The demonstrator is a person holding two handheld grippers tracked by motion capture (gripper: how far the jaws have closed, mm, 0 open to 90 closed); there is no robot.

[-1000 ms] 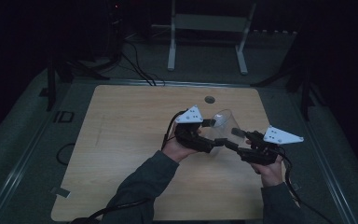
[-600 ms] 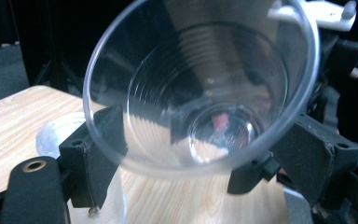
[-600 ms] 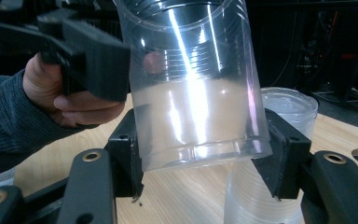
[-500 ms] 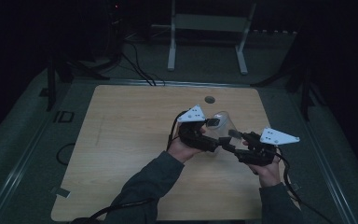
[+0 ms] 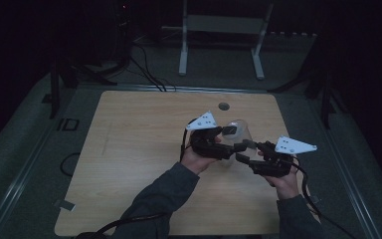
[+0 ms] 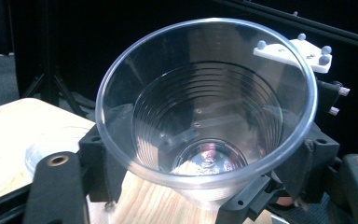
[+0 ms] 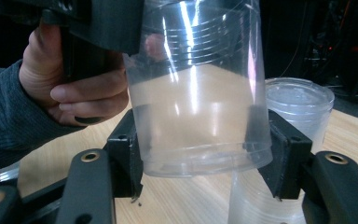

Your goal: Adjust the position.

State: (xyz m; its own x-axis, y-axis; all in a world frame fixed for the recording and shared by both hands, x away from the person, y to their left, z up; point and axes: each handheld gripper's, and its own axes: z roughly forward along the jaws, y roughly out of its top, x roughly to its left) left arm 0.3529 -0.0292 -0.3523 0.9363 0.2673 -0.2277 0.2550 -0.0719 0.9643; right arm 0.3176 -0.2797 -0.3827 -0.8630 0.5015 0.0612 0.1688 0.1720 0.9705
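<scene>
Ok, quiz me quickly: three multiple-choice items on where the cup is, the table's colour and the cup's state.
1. Where is the clear cup?
A. Lying on the floor
B. Held above the table between both grippers
C. Standing alone at the table's far edge

2. What colour is the table top?
A. Light wood
B. Blue
C. White

3. What state is the held cup in?
A. Full of dark liquid
B. Capped with a lid
C. Empty and uncapped

Key: 1 B, the clear cup sits between the pads of the right gripper and the left gripper; the left jaws have just been closing, the right opening slightly. 2 A, the table shows pale wood grain. 3 C, the left gripper view looks through the open mouth to a bare bottom.
</scene>
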